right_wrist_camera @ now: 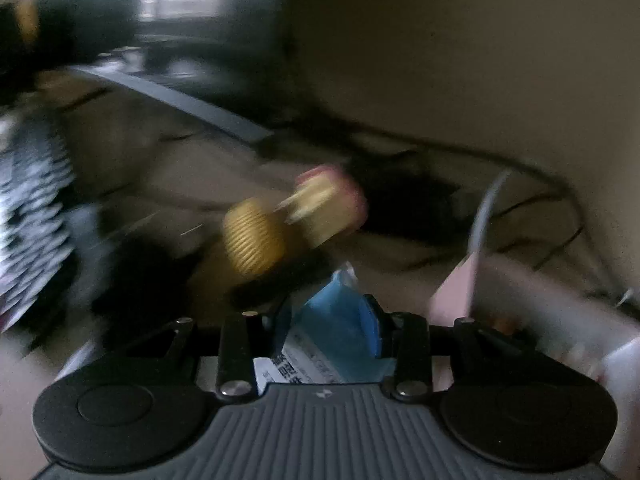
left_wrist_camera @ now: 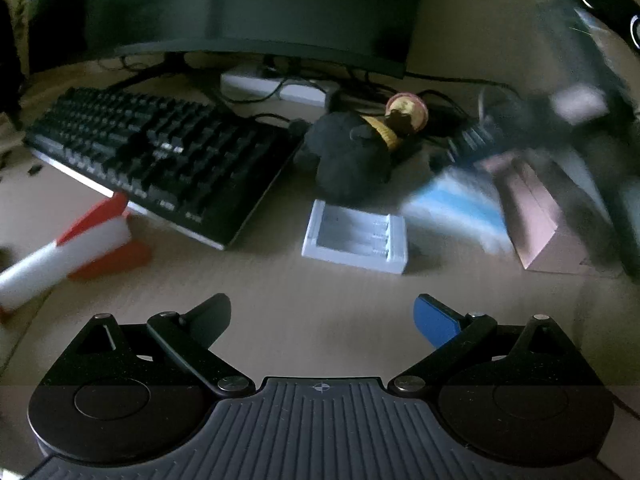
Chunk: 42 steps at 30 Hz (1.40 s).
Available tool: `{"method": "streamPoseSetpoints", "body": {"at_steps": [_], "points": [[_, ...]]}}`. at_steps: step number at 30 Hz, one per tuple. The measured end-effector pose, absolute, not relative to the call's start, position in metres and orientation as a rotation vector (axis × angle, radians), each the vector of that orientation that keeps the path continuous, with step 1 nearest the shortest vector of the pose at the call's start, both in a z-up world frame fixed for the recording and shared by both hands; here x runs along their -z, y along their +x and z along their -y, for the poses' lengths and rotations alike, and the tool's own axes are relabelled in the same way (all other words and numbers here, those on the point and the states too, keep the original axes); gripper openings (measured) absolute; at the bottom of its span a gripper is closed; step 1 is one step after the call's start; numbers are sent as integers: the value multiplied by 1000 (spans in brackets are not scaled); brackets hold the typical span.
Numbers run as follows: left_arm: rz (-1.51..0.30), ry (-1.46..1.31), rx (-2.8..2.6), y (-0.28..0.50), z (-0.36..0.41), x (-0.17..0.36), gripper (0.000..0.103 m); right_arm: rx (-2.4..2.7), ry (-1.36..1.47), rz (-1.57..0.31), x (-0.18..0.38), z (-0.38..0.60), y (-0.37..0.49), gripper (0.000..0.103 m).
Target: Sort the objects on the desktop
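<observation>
Blue packet (right_wrist_camera: 336,340) pinched between right claw (right_wrist_camera: 320,320) pads — clamped.

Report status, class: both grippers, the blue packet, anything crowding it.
Left gripper open, empty. Right gripper shut on blue packet. Pink box and plush toy close by.

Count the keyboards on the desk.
1: a black keyboard lies at the left under the monitor, seen from the left wrist. Blur at the right may hide more.
</observation>
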State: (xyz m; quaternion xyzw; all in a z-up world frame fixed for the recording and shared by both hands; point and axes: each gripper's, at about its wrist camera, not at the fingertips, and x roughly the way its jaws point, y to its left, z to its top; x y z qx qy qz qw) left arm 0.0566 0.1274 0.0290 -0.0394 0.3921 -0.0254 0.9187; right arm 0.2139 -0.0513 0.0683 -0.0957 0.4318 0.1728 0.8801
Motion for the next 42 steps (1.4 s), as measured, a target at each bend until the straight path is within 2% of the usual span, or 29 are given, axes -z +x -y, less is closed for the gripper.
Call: {"method": "streamPoseSetpoints", "body": {"at_steps": [10, 16, 19, 22, 24, 26, 29, 37, 41, 42], "points": [[-810, 33, 89, 84, -108, -23, 101, -448, -354, -709, -58, 90, 63, 43], [-824, 65, 69, 96, -85, -13, 101, -383, -332, -729, -58, 128, 22, 58], [-815, 100, 12, 106, -75, -7, 100, -298, -302, -758, -49, 152, 13, 60], [-817, 83, -19, 114, -72, -4, 88, -219, -242, -764, -53, 179, 5, 63], [-809, 74, -26, 116, -70, -5, 79, -186, -208, -751, -56, 195, -2, 70], [-804, 85, -33, 115, -67, -7, 53, -167, -175, -729, -60, 208, -11, 80], [-814, 96, 10, 102, -58, -12, 53, -165, -153, -726, -61, 218, -15, 85], [-860, 88, 261, 28, -19, -14, 57, -192, -143, -683, -60, 214, -5, 86], [-872, 89, 216, 9, -20, -13, 75, -200, -55, -691, -63, 221, 23, 89], [-871, 93, 195, 6, -23, -14, 77, -208, -28, -709, -62, 222, 31, 89]]}}
